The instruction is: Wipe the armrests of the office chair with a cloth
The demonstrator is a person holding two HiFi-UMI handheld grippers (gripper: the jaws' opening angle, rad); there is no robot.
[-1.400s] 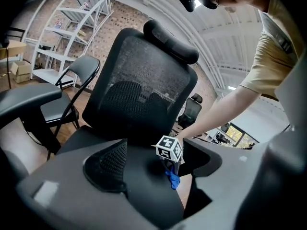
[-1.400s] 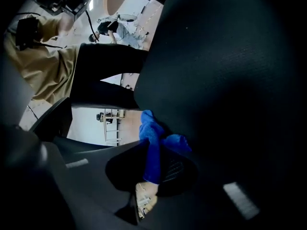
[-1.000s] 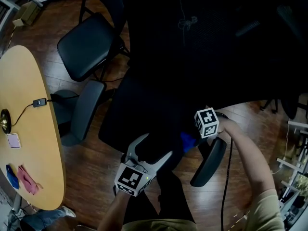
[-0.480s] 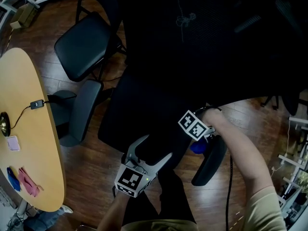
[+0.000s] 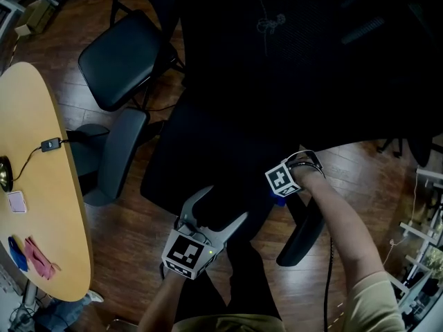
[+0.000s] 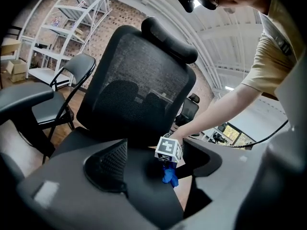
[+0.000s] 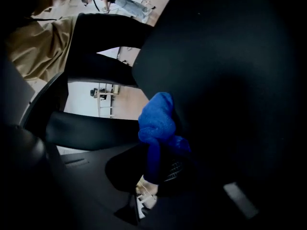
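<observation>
The right gripper (image 5: 279, 189), lower right of centre in the head view, had its jaws clenched on a bunched blue cloth (image 7: 157, 123) hanging between the office chair's seat (image 5: 208, 151) and the armrest (image 5: 302, 232). The left gripper (image 5: 223, 206), at bottom centre, held its jaws spread wide and empty over the seat's front edge.

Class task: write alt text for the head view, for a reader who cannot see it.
Seen from above, the right hand-held gripper holds a blue cloth beside the armrest of a black office chair. The left hand-held gripper hangs open at the seat's front edge; a tan table stands at left.
</observation>
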